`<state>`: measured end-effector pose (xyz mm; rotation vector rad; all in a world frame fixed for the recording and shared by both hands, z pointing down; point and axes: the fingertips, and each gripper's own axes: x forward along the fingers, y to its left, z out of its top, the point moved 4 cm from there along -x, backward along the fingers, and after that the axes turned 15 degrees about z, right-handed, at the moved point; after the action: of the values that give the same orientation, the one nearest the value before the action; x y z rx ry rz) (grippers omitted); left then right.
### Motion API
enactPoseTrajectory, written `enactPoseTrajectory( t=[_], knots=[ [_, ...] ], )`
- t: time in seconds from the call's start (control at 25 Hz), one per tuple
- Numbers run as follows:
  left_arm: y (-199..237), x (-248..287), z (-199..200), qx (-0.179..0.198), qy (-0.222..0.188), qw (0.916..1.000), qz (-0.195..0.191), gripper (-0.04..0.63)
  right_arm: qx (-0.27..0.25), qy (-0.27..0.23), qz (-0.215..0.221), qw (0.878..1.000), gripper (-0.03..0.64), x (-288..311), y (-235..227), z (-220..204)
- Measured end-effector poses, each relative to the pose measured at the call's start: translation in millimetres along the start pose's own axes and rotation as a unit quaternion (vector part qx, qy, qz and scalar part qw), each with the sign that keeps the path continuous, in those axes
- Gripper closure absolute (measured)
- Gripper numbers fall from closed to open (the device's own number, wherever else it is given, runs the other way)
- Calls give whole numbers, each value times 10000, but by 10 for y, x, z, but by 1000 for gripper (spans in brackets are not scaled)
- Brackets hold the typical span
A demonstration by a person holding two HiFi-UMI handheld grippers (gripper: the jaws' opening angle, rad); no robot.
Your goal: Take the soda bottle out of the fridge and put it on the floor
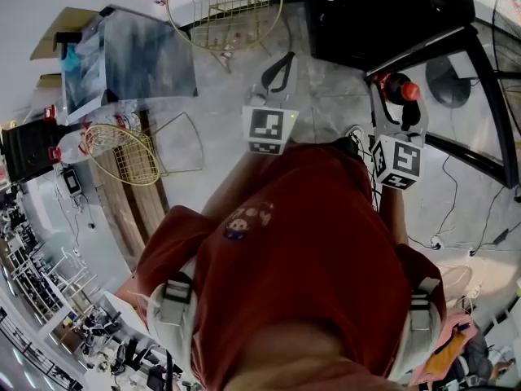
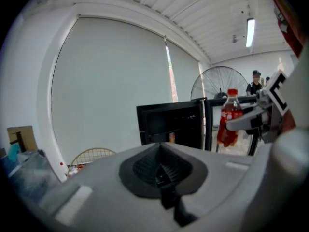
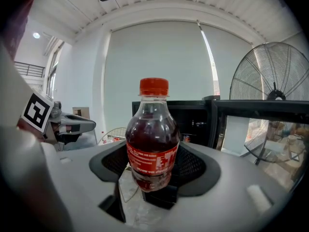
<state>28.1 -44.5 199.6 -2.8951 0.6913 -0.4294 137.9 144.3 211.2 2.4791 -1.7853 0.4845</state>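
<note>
Right gripper (image 3: 153, 177) pinches the soda bottle (image 3: 152, 134) upright, clear of the open fridge (image 3: 193, 122), seemingly ready for the floor (image 1: 334, 96); left gripper (image 2: 161, 175) hangs pressed together, empty.

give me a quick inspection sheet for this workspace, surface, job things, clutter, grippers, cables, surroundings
surface: pale grey floor; no table in use
job's things: clear plastic soda bottle with red cap, upright in the right gripper, outside the black fridge, whose glass door stands open
clutter: gold wire baskets and wooden planks to the person's left
grippers: right gripper fingers shut on the bottle's lower body; left gripper fingers together, nothing between them
cables: black cables loose on the floor at the right
surroundings: black standing fan, white roller blinds, people far off
</note>
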Motion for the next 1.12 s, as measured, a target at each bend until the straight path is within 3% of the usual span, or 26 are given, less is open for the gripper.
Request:
enactPoseTrajectory(
  t=[0.28,0.44,0.6,0.8,0.96,1.12],
  knots=[
    [-232,25,-80,37,156,9999,-16,595,70,67,139,9999,319,-50,-141,-128],
    [-468,139,-114,-12,204,9998,58,595,-10,41,424,9991,319,-55,-307,-164],
    [-794,230,-118,-98,239,9990,358,595,-197,184,942,9952,319,-78,-507,-243],
    [-1079,185,-329,-297,560,9939,903,595,-353,584,1709,9829,319,-104,-670,-553],
    [-1174,46,-494,-315,798,9907,1059,595,-360,931,2013,9744,319,-103,-683,-770],
    [-1193,-133,-735,-609,916,9868,1187,595,-303,1082,2184,9694,319,-133,-595,-939]
  ],
)
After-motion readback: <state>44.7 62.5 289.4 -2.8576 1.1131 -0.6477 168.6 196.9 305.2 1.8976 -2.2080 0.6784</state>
